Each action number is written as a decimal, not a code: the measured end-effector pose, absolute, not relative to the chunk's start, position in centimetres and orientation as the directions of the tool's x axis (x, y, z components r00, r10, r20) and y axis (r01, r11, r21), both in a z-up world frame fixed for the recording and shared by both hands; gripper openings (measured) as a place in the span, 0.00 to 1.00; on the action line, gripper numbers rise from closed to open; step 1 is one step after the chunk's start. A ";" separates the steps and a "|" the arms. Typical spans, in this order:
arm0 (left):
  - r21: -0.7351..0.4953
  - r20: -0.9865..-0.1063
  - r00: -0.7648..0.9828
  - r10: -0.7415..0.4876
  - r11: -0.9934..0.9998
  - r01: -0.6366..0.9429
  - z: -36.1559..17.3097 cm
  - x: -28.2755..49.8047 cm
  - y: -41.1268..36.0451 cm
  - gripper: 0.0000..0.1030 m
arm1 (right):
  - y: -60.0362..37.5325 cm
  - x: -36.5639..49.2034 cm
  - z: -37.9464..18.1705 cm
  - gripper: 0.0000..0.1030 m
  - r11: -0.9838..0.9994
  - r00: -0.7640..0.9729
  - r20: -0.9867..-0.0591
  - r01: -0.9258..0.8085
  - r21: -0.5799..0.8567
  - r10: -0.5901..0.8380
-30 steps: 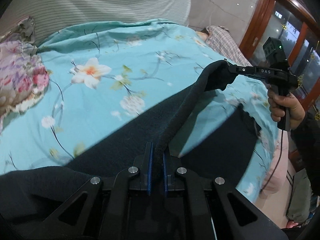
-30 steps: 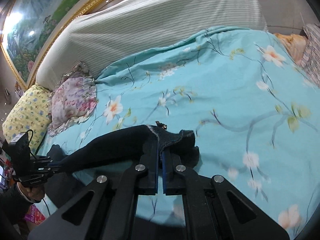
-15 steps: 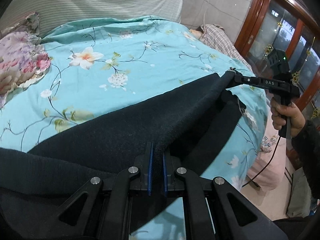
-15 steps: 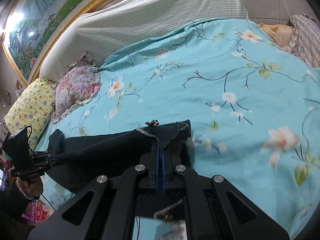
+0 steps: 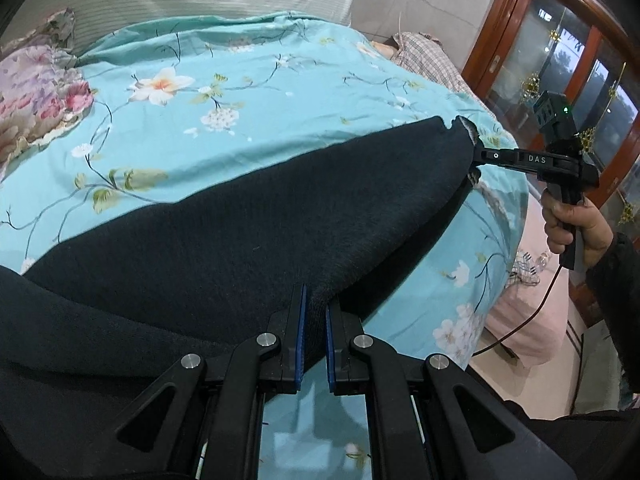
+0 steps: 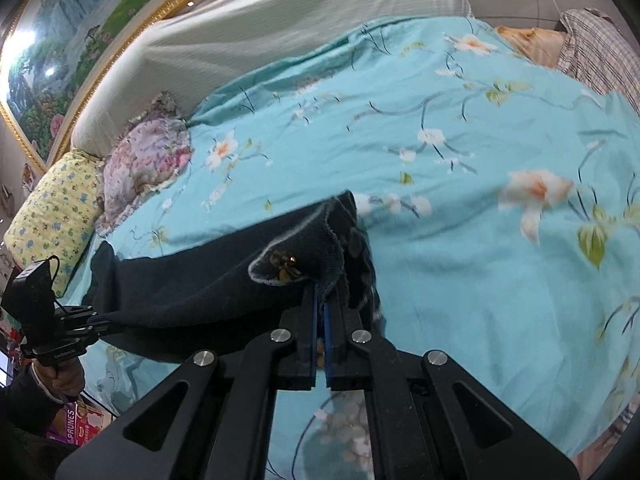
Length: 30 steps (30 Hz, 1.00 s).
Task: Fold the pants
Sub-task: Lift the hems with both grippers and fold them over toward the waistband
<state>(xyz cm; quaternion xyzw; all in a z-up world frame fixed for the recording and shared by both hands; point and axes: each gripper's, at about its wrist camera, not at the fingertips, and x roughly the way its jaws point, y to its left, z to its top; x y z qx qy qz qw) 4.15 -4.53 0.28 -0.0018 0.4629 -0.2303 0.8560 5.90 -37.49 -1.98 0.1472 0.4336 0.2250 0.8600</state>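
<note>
Dark navy pants (image 5: 248,232) lie stretched across a teal floral bedspread (image 5: 240,92). My left gripper (image 5: 315,300) is shut on one edge of the pants at the near side. In the left wrist view, my right gripper (image 5: 476,158) pinches the far corner of the fabric, a hand (image 5: 576,224) on its handle. Seen from the right wrist, the right gripper (image 6: 321,292) is shut on the waistband corner of the pants (image 6: 200,284), beside a small metal button. The left gripper (image 6: 108,322) grips the other end at the far left.
Floral pillow (image 6: 144,164) and yellow pillow (image 6: 52,216) lie at the head of the bed under a striped headboard (image 6: 280,20). A plaid cloth (image 5: 432,60) sits at the far corner. Wooden glass doors (image 5: 560,60) stand to the right; a box (image 6: 76,424) rests on the floor.
Both grippers have carried the pants forward and down over the bed. The fabric, which hung bunched in the air as a narrow band, now spreads wide and low over the bedspread.
</note>
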 end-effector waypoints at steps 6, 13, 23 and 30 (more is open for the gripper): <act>-0.239 -0.814 0.421 -0.399 0.892 0.383 -1.7 4.6 -4.6 0.08 | -37.5 5.3 -3.1 0.03 0.870 0.515 -0.703 -0.232 0.436 0.490; -0.305 -0.814 0.402 -0.419 0.898 0.317 -2.3 4.2 -3.7 0.24 | -38.0 4.9 -3.0 0.35 0.891 0.521 -0.731 -0.158 0.425 0.441; -0.323 -0.799 0.489 -0.349 0.936 0.141 -0.5 1.9 0.5 0.38 | -36.5 2.3 1.6 0.63 0.874 0.635 -0.617 -0.216 0.436 0.465; -0.286 -0.810 0.546 -0.215 0.957 -0.048 1.1 1.8 5.5 0.47 | -30.5 2.9 2.0 0.63 0.810 0.557 -0.591 -0.345 0.474 0.583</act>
